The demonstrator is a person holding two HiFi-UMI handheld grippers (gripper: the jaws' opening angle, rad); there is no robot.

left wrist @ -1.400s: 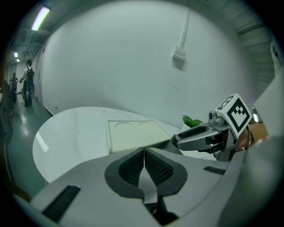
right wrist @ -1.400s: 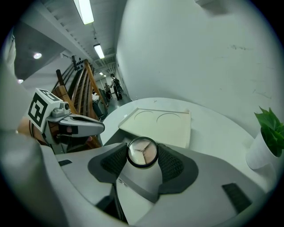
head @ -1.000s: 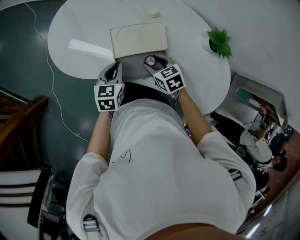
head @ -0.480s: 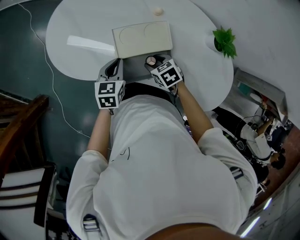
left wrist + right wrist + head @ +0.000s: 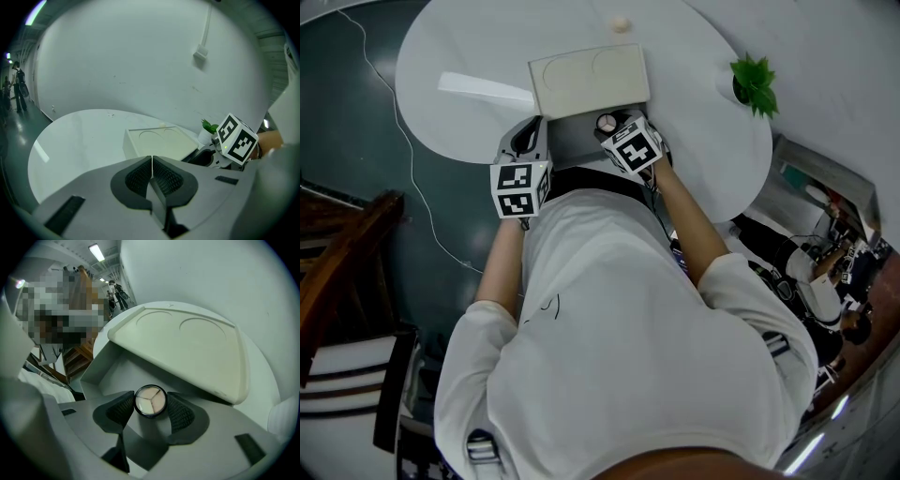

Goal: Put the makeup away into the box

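Right gripper view: right gripper (image 5: pixel 150 408) pinches round makeup compact (image 5: pixel 150 400) (three shades) over open box (image 5: pixel 110 364); left gripper (image 5: pixel 151 172) pressed together.

table (image 5: pixel 450 56): white, rounded top, kinda glossy
box (image 5: pixel 589 80): parked at the near edge, roughly mid-table, cream lid flipped open with two round dents in it, grey inside
plant (image 5: pixel 755 82): small green one in a white pot, right of the box, well apart from it
ball (image 5: pixel 621 23): tiny beige thing by the far edge, behind the lid, not touching
strip (image 5: pixel 483 87): pale streak left of the box, paper or glare, can't tell
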